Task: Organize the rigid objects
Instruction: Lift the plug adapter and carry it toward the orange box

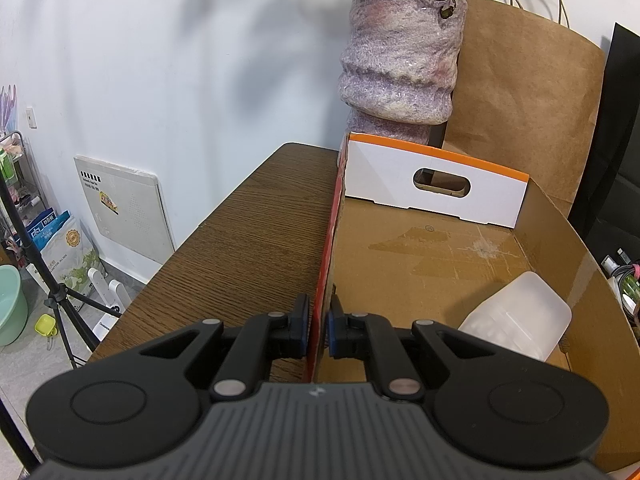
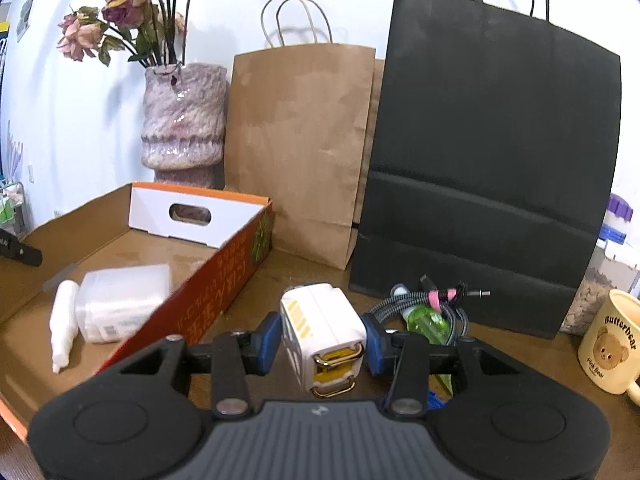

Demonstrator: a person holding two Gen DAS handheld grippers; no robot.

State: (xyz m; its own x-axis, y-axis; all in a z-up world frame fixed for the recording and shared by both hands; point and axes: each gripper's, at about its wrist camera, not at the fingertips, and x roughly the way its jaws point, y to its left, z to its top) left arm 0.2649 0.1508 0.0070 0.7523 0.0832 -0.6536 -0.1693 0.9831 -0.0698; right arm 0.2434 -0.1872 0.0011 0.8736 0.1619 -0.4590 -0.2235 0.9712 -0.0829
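My left gripper (image 1: 319,330) is shut on the left wall of the open cardboard box (image 1: 325,264), one finger on each side of it. A translucent plastic container (image 1: 520,316) lies inside the box; it also shows in the right wrist view (image 2: 120,304) beside a white tube (image 2: 64,324). My right gripper (image 2: 322,340) is shut on a white and yellow block-shaped object (image 2: 320,324) with gold clasps, held just right of the box's red side (image 2: 208,304).
The box sits on a brown wooden table (image 1: 248,232). A purple vase (image 2: 182,120) with dried flowers, a brown paper bag (image 2: 296,152) and a black paper bag (image 2: 480,184) stand behind. Cables and a green bottle (image 2: 428,316) lie right, by a bear mug (image 2: 612,344).
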